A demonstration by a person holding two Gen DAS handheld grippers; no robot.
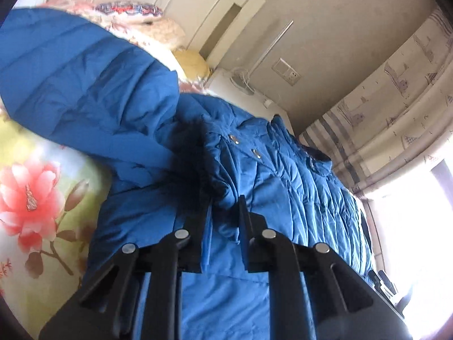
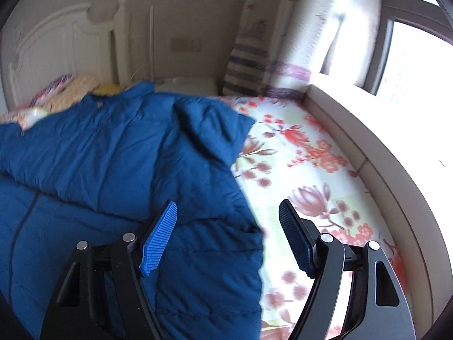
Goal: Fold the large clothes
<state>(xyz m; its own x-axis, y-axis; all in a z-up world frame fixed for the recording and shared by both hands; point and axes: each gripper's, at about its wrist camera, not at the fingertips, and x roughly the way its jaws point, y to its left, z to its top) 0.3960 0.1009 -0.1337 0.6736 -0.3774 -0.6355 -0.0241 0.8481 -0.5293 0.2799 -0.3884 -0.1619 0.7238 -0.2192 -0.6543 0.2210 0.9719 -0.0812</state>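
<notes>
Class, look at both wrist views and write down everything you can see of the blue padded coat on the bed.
The blue padded coat is a large quilted garment of smooth, puffy fabric, with dark fur trim and small metal fasteners down its front. It lies spread and rumpled on the floral bedsheet, one part folded over another. The left gripper is shut on a fold of its fabric. The right gripper stands open over the coat's edge, one pad above the fabric, the other above the sheet, gripping nothing.

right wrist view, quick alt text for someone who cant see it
The right gripper hangs open over the edge of a blue padded coat spread on a floral bedsheet, nothing between its blue pads. A white headboard and a bright window stand behind.
</notes>
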